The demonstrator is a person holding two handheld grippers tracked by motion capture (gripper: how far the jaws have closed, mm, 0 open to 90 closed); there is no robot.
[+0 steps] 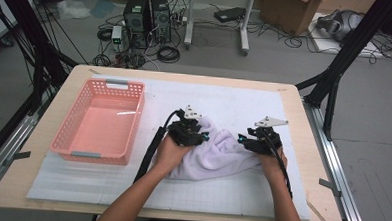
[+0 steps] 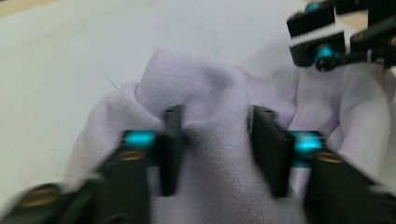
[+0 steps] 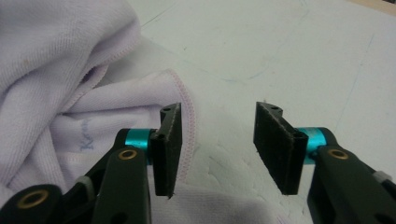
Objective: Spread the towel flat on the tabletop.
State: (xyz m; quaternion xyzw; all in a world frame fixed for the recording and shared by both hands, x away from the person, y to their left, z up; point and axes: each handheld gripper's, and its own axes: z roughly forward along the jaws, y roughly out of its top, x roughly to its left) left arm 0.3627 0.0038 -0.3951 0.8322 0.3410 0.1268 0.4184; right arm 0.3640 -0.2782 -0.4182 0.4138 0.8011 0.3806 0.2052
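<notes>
Left gripper (image 2: 217,149): jaws around a towel (image 1: 222,151) fold, closing to pinch it.
Right gripper (image 3: 217,149): open, towel hem beside its left pad, nothing held.

The white mat (image 1: 224,99) lies bare along the table's far edge and near edge, so a hand can pass there. The pink basket (image 1: 99,121) blocks the left side; the crumpled towel (image 1: 222,151) occupies the middle, between both grippers.
</notes>
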